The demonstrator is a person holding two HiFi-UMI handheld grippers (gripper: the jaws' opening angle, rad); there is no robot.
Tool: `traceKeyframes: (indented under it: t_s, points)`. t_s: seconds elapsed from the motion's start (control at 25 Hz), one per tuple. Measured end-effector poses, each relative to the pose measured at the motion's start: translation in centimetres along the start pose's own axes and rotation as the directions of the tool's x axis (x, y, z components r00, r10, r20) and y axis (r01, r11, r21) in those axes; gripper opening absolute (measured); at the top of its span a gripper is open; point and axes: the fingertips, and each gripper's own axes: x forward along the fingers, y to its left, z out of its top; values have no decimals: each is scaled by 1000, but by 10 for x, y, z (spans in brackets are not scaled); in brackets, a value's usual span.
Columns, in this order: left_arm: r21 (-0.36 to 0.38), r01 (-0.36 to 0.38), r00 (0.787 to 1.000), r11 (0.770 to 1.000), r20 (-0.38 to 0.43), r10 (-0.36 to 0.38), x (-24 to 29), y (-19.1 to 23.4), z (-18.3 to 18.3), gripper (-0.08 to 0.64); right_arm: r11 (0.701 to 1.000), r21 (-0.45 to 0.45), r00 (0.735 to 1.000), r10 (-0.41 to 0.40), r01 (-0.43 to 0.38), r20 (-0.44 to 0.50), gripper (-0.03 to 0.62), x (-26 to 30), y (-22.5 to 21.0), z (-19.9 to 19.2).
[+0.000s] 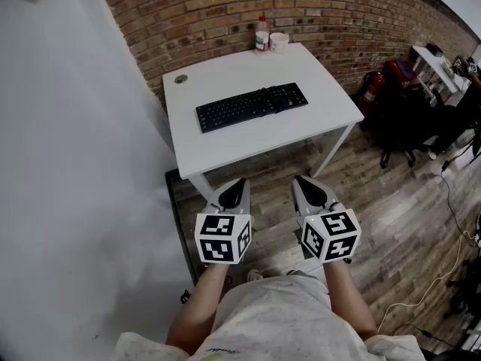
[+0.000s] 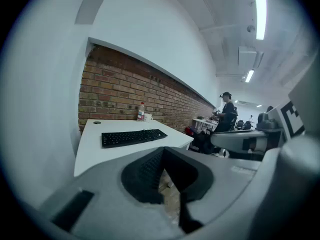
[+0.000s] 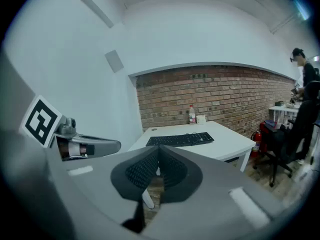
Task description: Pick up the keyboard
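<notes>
**Keyboard untouched mid-table, both claws pressed shut**

Flat black keyboard [image 1: 252, 106]: full-width, matte plastic, rows of low square keys. Lying across the middle of the table [image 1: 225, 147], roughly parallel to its long edges, well apart from both grippers. Key legends too small to read.

Table: smooth white rectangular top on thin white legs. Near the far left corner, a small dark round disc [image 1: 180, 79] in the top. Toward the far right corner, just beside each other, a clear plastic bottle [image 1: 261, 34] and a squat white cup [image 1: 279, 42]. Bottle with a red cap and a red-and-white label, print unreadable.

Beyond the far edge, a rough red-brown brick wall [image 1: 225, 6] with pale mortar lines. Below, a floor [image 1: 391, 201] of grey-brown wood-grain planks.

Left gripper [image 1: 237, 186] and right gripper [image 1: 304, 183]: smooth grey shells tapering to dark tips. Held side by side short of the table's near edge, over the floor.

Pads black, rubbery, textured with fine dimples. On each claw pressed together tip to tip, nothing pinched between.

At the rear of each, a white cube [image 1: 222, 238] bearing bold black-and-white square markers, blocky patterns only, no letters.
</notes>
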Motion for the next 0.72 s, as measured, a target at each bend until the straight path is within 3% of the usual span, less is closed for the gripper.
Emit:
traceKeyframes:
  t_s: [0.4, 0.72]
  points:
    - [-16, 12, 1000, 1000, -17, -12, 13, 5, -3, -6, 999, 21, 999, -32, 32, 8, 11, 6, -13, -3]
    - [-17, -14, 1000, 1000, -26, 14, 51, 2, -5, -6, 999, 31, 1000, -10, 10, 3, 11, 28, -54, -7]
